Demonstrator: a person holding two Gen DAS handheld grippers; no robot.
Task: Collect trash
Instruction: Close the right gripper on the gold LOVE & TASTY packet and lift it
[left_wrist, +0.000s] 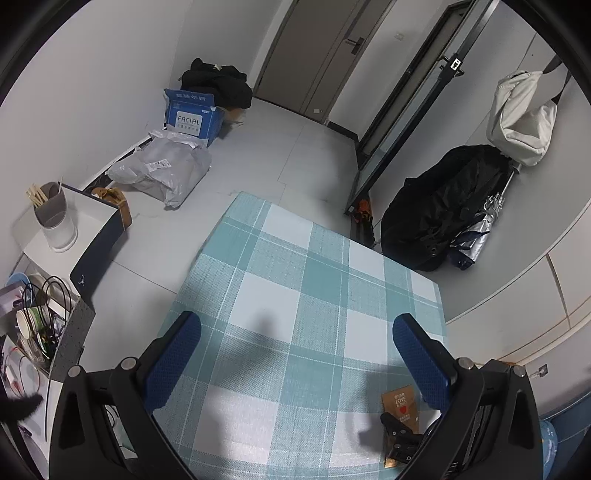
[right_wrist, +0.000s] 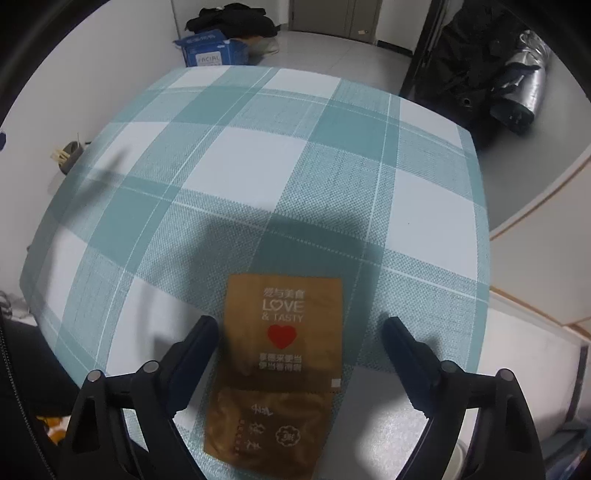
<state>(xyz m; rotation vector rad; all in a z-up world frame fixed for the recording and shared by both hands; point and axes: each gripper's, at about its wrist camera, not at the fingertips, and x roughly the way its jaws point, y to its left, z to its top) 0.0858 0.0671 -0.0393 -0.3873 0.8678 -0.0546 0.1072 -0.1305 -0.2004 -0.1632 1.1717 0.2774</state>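
A brown snack packet lies flat on the checked table, low in the right wrist frame, its long axis running away from the spread, empty right gripper straddling it. The left gripper, also released, hovers farther off.

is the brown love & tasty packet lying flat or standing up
Lying flat. The brown packet rests printed side up on the checked tablecloth, between the open fingers of the right gripper, which do not touch it.
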